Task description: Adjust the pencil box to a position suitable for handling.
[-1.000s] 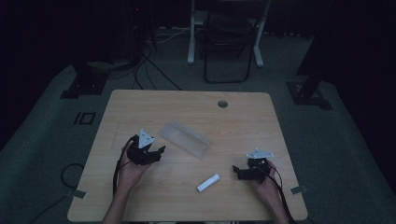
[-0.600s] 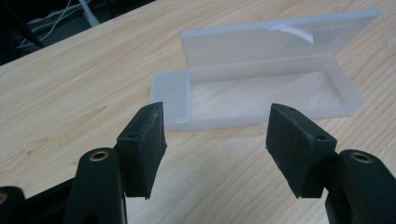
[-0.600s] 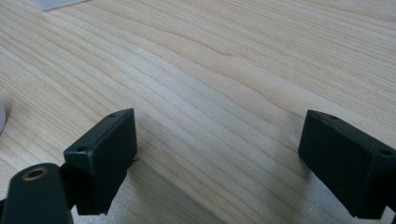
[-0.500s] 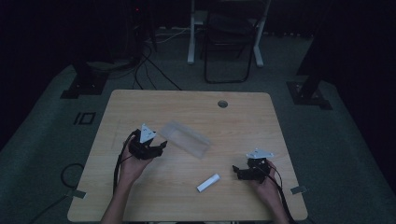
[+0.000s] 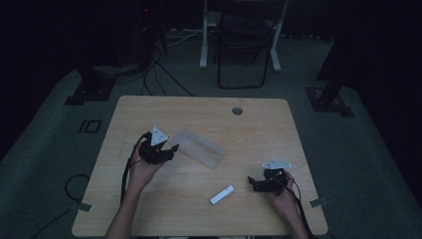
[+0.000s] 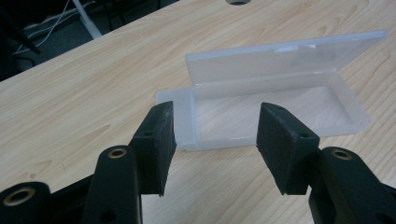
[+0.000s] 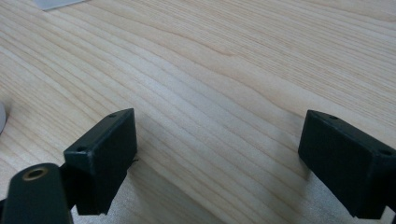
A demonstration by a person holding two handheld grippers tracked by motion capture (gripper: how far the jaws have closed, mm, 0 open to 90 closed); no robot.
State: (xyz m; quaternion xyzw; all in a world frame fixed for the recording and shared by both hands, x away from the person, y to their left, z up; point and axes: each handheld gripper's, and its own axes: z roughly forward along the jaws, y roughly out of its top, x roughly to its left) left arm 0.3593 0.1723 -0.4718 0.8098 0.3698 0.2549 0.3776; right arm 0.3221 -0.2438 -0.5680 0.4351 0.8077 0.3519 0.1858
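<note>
Left gripper (image 6: 212,140) released, jaws just closing, near clear box (image 6: 261,102). Right gripper (image 7: 219,163) released over table (image 7: 210,70).

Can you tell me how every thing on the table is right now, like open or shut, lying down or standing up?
Clear plastic box: lid open, empty, lying flat on the table.
White tube: lying on its side, untouched.
Left hand-held gripper: open, jaws just closing, nothing pressed between them, just short of the box.
Right hand-held gripper: open wide, holding nothing, low over bare wood.
Table: one round hole near the far edge.
</note>
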